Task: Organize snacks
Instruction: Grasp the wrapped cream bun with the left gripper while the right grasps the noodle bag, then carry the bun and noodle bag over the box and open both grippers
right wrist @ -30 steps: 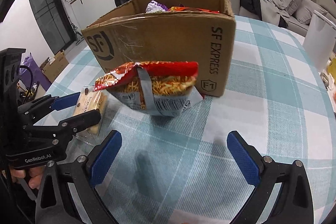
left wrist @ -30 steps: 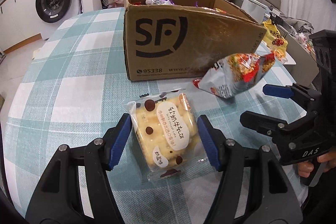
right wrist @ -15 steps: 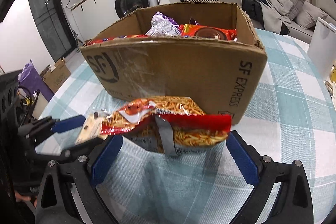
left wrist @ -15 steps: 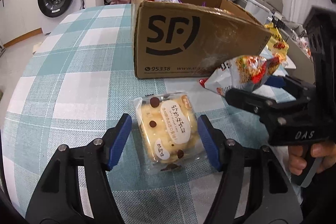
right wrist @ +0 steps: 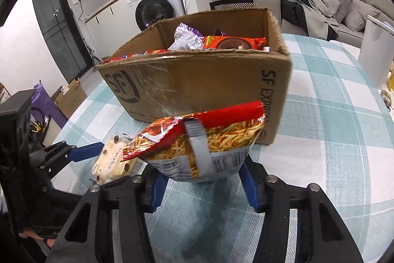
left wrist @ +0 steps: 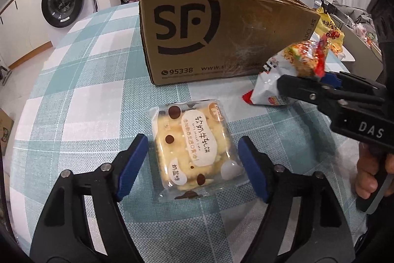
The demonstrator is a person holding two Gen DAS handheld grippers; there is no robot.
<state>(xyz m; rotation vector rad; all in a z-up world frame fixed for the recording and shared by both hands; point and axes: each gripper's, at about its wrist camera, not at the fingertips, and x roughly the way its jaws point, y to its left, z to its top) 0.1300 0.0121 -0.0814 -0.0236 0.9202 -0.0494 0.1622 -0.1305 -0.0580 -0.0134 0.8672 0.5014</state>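
Observation:
A clear pack of yellow biscuits (left wrist: 194, 147) lies flat on the checked tablecloth. My left gripper (left wrist: 193, 166) is open, its blue pads on either side of the pack without touching it. My right gripper (right wrist: 202, 183) is shut on a red noodle snack bag (right wrist: 197, 139) and holds it just above the table, in front of the open SF cardboard box (right wrist: 197, 85). The bag also shows in the left wrist view (left wrist: 293, 70), to the right of the box (left wrist: 216, 33). The biscuit pack shows in the right wrist view (right wrist: 112, 162) at lower left.
The box holds several snack packets (right wrist: 221, 42). More snacks, one a yellow bag (left wrist: 328, 27), lie at the table's far right. A white container (right wrist: 376, 53) stands at the right edge. A washing machine (left wrist: 62, 4) and sofa are beyond the table.
My right gripper moved forward to the noodle bag, closed on it and raised it off the table. My left gripper stayed open around the biscuit pack, shifting slightly.

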